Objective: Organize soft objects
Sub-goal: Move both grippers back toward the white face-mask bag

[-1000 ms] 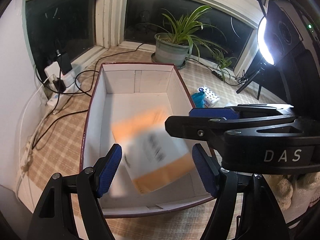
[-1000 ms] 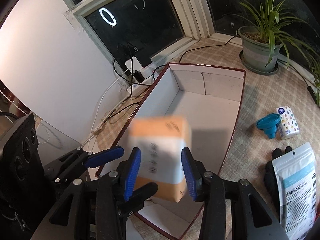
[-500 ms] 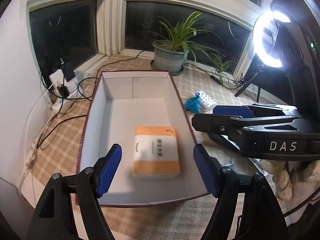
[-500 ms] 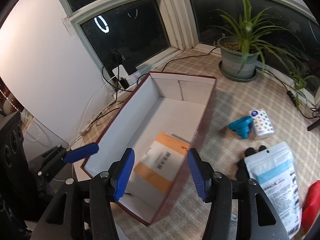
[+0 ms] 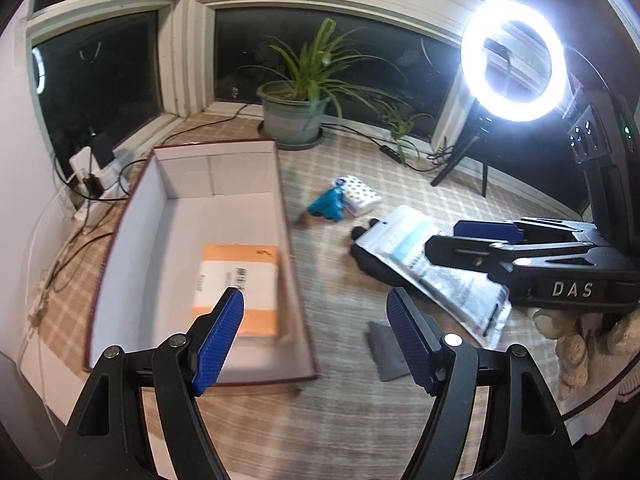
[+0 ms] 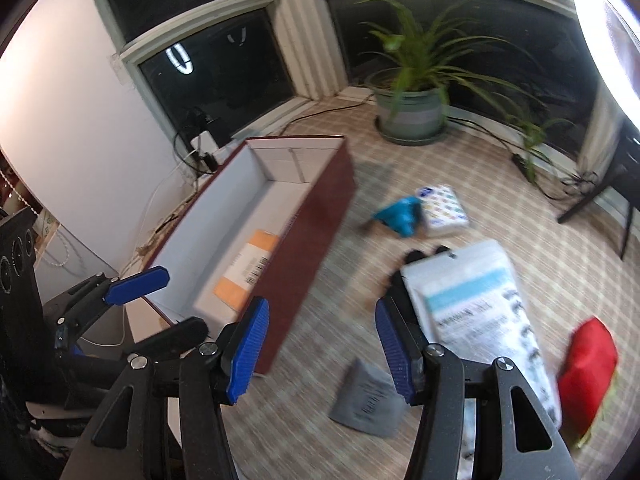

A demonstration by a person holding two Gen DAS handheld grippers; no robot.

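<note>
The left gripper, with ribbed blue pads, is held wide apart and empty; "DAS" is printed on the black right gripper, likewise spread and empty. At ten o'clock the orange-and-white barcoded soft pack lies in the maroon white-lined cardboard box

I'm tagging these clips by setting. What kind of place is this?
Most likely a home bay-window nook used for filming: dark windows wrap a checked mat, with a potted plant on it, a ring light on a stand, and a power strip.
</note>
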